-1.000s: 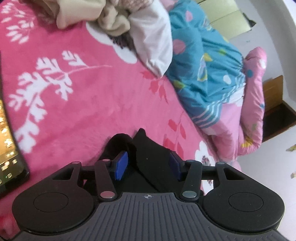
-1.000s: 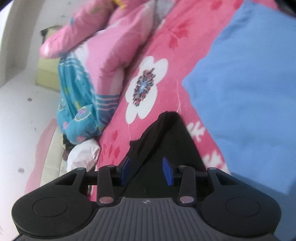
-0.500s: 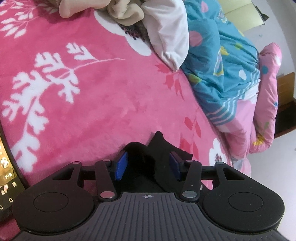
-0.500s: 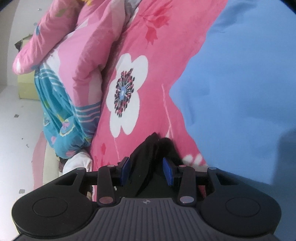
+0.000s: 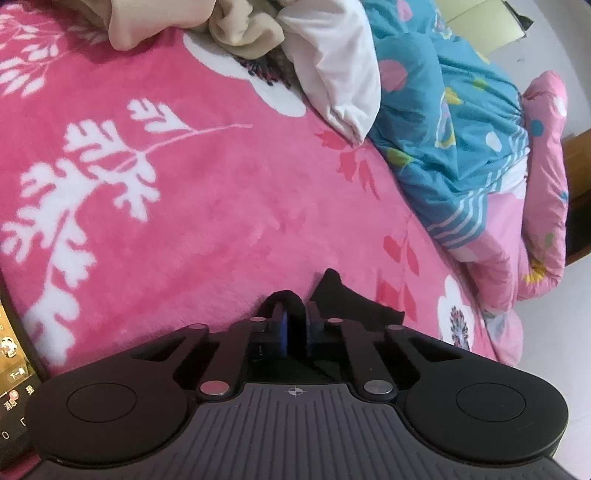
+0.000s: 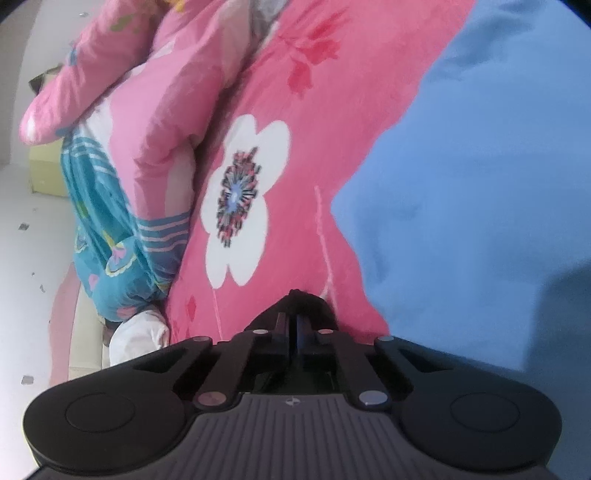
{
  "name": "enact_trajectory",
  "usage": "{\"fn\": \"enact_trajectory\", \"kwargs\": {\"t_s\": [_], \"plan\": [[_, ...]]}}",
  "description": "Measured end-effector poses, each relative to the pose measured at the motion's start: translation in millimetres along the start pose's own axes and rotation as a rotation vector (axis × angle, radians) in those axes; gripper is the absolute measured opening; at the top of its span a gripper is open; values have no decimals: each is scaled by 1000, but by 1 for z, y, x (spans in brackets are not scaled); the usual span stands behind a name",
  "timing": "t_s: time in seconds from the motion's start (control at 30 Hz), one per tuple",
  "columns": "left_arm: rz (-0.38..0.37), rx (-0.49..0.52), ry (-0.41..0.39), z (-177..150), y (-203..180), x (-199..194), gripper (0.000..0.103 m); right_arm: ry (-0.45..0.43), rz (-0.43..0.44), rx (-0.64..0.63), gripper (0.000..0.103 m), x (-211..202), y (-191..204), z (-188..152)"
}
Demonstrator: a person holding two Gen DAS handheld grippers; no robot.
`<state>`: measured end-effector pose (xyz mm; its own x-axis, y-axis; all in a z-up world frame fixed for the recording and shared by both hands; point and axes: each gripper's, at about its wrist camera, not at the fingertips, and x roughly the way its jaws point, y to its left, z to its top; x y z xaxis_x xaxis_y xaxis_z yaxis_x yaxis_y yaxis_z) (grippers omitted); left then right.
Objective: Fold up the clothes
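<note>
Left wrist view, left to right. Phone [image 5: 14, 373] at the left edge, cut off by the frame; screen lit, text too small to read. Pink blanket [image 5: 184, 206] with white leaf print fills the middle. Beige cloth [image 5: 236, 29] bunched at the top, cut off by the frame. White cloth [image 5: 332, 70] just right of it, lying against the teal quilt [image 5: 443, 122]. Pink quilt [image 5: 543, 192] furthest right, its end hanging off the bed edge.

Left gripper [image 5: 295, 325]: fingers nearly together, pinching a fold of the black garment [image 5: 351, 306]. Most of the garment is hidden under the gripper body; only a peak and a flap to the right show, lying on the blanket.

Right wrist view, left to right. Floor, then teal and pink quilts, then blanket with a white flower [image 6: 240, 199], then a blue cloth [image 6: 480, 184] filling the right side; its extent is cut off and blurred.

Right gripper [image 6: 292, 325]: fingers drawn close, clamped on a black garment edge [image 6: 299, 302]. Rest of it hidden below the gripper
</note>
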<state>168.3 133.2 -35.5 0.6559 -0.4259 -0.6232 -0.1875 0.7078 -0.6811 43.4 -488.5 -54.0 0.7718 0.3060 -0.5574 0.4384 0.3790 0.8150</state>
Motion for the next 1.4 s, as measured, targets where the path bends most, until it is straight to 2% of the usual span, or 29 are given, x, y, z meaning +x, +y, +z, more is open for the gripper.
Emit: {"fn": "enact_trajectory", "kwargs": {"t_s": [0.13, 0.37, 0.9, 1.07, 1.13, 1.2, 1.27, 1.3, 1.33, 1.4], "plan": [[-23, -4, -33, 2, -4, -7, 3, -44, 20, -81, 2, -8, 16, -3], [-51, -8, -68, 15, -16, -6, 3, -76, 52, -148, 1, -13, 40, 6], [-16, -22, -69, 31, -15, 36, 2, -74, 41, -124, 1, 30, 35, 32], [-4, -47, -15, 31, -7, 51, 4, -32, 37, -65, 2, 49, 19, 38], [-36, -78, -36, 32, -2, 48, 7, -18, 44, -15, 4, 53, 11, 41], [-67, -109, -56, 33, 2, 44, 12, -50, 66, -13, 6, 48, 10, 43], [-91, -135, -117, 33, 4, 36, 29, -82, 87, -12, 15, 42, 9, 45], [-101, -146, -159, 32, 4, 31, 44, -91, 94, -32, 22, 39, 12, 44], [-109, -153, -202, 32, 4, 25, 53, -81, 92, -105, 23, 38, 25, 35], [-124, -143, -277, 30, 1, 13, 56, -61, 87, -252, 23, 36, 51, 18]]}}
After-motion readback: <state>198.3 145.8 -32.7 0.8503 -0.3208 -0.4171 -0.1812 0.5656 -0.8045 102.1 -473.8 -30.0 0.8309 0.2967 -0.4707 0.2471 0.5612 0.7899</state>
